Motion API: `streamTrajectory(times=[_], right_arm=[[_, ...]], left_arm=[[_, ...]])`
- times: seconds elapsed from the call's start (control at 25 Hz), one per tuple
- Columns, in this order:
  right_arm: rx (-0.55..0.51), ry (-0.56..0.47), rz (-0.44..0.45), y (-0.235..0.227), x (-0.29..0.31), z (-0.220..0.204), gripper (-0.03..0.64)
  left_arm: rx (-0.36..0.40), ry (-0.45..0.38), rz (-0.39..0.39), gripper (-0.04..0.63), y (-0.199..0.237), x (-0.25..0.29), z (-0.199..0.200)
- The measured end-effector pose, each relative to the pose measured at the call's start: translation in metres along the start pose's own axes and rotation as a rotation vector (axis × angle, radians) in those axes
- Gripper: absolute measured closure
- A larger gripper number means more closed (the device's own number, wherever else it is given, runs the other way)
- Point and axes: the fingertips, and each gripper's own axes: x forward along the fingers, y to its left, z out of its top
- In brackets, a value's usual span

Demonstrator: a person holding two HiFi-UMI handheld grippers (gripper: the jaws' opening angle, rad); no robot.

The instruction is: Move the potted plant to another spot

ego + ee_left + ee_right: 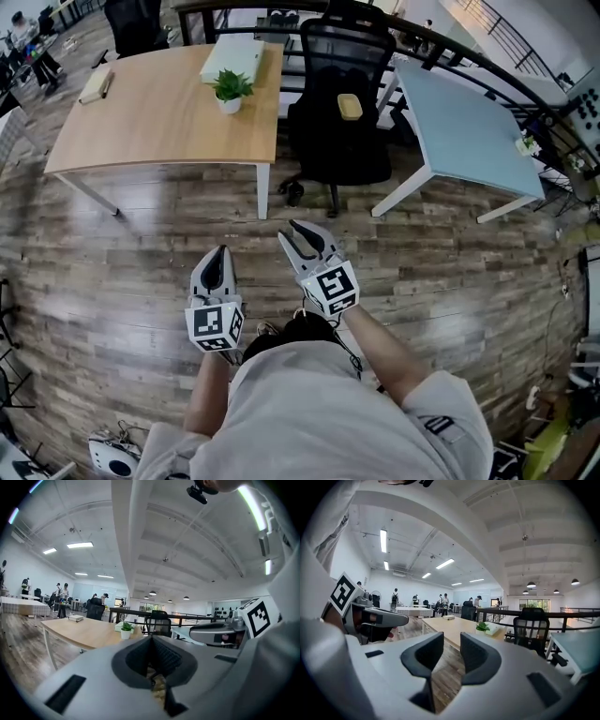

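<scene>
While both grippers hang level over the plank floor (112,244), the left gripper (221,258) has its jaws pressed together on nothing, and the right gripper (298,234) keeps a narrow, empty gap. Well ahead, slightly left of both, the potted plant (231,91) stands on the wooden table (141,122). In the right gripper view, a jaw hides most of its pot. The white box (234,56) behind it is too small to identify.

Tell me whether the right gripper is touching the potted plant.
Apart. The head view shows the right gripper over the floor, well short of the wooden table where the potted plant stands.
</scene>
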Motion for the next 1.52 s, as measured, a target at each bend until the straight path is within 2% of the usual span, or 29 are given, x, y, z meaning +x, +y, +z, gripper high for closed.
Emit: streamTrajectory(times=[0.36,0.64,0.88,1.08,1.36,1.52], right_arm=[[0.023,0.037,0.029,-0.03,0.069,-0.017,0.414],[0.035,0.039,0.066,-0.093,0.157,-0.009,0.385],[0.056,0.043,0.087,-0.145,0.213,0.0,0.349],[0.092,0.071,0.104,-0.175,0.248,-0.014,0.317],[0.117,0.127,0.116,-0.19,0.299,-0.039,0.282],[0.132,0.159,0.103,-0.194,0.33,-0.05,0.258]], left_arm=[[-0.025,0.031,0.017,0.583,0.038,0.053,-0.008],[0.009,0.043,0.046,0.583,0.085,0.146,0.017],[-0.006,0.074,0.045,0.583,0.106,0.216,0.03],[-0.018,0.111,0.053,0.583,0.118,0.258,0.025],[-0.044,0.169,0.064,0.583,0.153,0.294,0.01],[-0.044,0.187,0.044,0.583,0.18,0.32,0.006]])
